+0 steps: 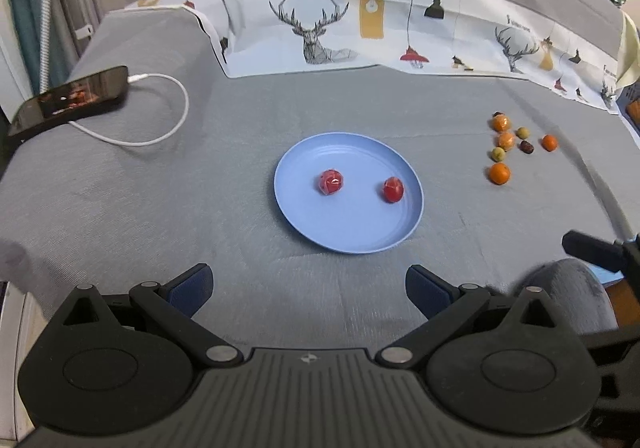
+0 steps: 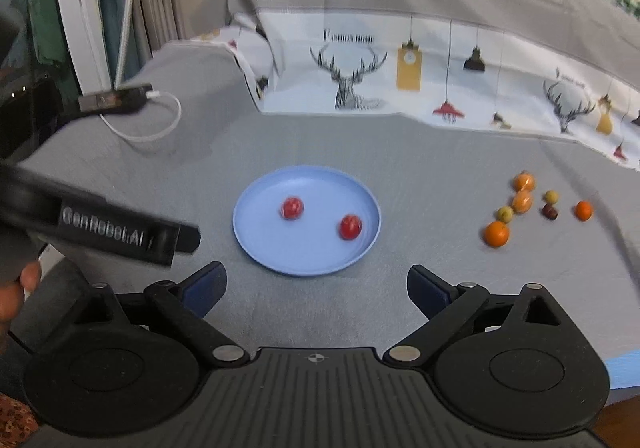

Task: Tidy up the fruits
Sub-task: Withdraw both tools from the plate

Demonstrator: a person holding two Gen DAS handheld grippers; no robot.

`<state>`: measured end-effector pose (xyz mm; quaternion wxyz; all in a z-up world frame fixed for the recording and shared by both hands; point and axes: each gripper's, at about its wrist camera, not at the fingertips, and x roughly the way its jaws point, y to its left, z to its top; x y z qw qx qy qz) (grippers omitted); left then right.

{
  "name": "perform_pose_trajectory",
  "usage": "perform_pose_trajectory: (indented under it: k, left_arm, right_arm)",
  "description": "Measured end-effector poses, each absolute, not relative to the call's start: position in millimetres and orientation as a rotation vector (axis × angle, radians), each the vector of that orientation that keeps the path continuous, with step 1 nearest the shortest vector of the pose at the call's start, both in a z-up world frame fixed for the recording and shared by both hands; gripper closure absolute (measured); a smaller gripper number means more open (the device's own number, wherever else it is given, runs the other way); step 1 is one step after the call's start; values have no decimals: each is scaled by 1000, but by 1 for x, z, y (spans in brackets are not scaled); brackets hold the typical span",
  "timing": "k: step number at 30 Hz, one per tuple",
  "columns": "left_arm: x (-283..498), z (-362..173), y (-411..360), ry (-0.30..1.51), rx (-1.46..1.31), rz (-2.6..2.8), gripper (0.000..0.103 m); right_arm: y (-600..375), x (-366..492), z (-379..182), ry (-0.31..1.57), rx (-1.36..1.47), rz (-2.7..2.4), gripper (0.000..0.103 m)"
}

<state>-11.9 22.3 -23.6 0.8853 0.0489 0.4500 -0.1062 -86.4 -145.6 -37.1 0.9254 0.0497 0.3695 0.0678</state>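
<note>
**Two red fruits on the plate, eight more waiting to the side**

One blue plate [image 1: 304, 224] lies on the grey cloth [image 1: 200, 188], and it holds two red fruits: one [image 1: 331, 181] near the middle, the other [image 1: 393, 189] close to the right rim. They sit apart and do not touch.

To the right of the plate, well clear of it, is a loose cluster of eight small fruits on the cloth. Four are orange: the largest [image 1: 499, 173] at the near end, two paler ones [image 1: 506, 140] [image 1: 501, 123] behind it, and a small one [image 1: 549, 143] off to the right. Two are yellow-green [image 1: 498, 154] [image 1: 522, 133]. One is dark red-brown [image 1: 527, 147]. The eighth is a dark piece just showing behind the farthest orange one; its kind cannot be told.

At the far left, one phone [image 1: 72, 98] rests on the cloth with one white cable [image 1: 168, 128] plugged into it. A printed sheet [image 1: 360, 32] with deer and lamps stands behind.

The left gripper [image 1: 309, 290] hangs above the cloth on the near side of the plate, fingers spread wide with nothing between them. The right gripper [image 2: 316, 288] is likewise wide apart and empty, also short of the plate. In the right wrist view the left tool's black body crosses the left edge, with part of a hand [image 2: 16, 292] below it.
</note>
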Motion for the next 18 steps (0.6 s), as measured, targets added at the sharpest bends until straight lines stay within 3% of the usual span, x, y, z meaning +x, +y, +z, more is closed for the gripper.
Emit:
perform_pose_trajectory:
  k: [18]
  left_arm:
    - [-74, 14, 37, 810, 61, -201, 1]
  right_arm:
    - [-144, -145, -2, 626, 76, 155, 4]
